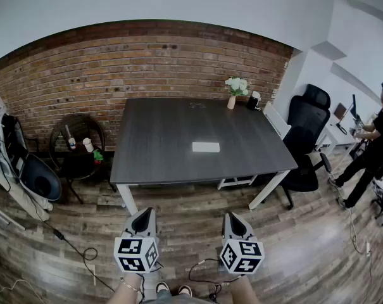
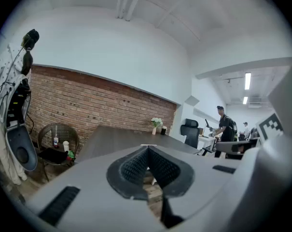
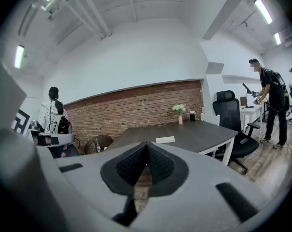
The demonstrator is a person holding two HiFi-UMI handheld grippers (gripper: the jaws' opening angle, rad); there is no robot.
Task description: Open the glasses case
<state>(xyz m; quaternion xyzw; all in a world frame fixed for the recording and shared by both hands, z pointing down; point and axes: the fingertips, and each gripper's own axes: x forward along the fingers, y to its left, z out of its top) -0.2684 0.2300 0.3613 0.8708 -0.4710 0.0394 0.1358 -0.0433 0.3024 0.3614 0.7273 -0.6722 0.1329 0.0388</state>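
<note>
- Grey-black counter [image 1: 166,138] fills the middle of my head view, its far edge against a brick wall [image 1: 115,62].
- The case [image 1: 206,147] is white and flat. It lies on the counter a little right of centre, toward the near edge, with nothing touching it. Its lid looks down, as far as I can tell.
- In the right gripper view I see the case [image 3: 165,139] just above the tips of the tongs in the frame, well beyond them.
- My left tongs [image 1: 142,219] sit at the lower middle of the head view, left of the other pair. They are over the wood floor [image 1: 197,189], short of the counter and pointing toward it.
- In the left gripper view the left tongs [image 2: 146,147] are pressed together, ribbed pads meeting at the tips with nothing between them.
- My right tongs [image 1: 234,220] sit just to the right, level with the left pair and also short of the counter.
- In their own view the right tongs [image 3: 146,143] are pressed together too, and empty.
- A vase [image 1: 235,88] of white flowers stands at the counter's far right corner, with a dark cup [image 1: 252,101] just beside it.
- A wicker chair [image 1: 77,141] stands left of the counter, by the wall.
- A black office chair [image 1: 305,138] stands at the counter's right side.
- A person [image 1: 371,151] stands at the far right of the frame, well apart from the counter.
- Cables [image 1: 83,252] trail across the floor at lower left.
</note>
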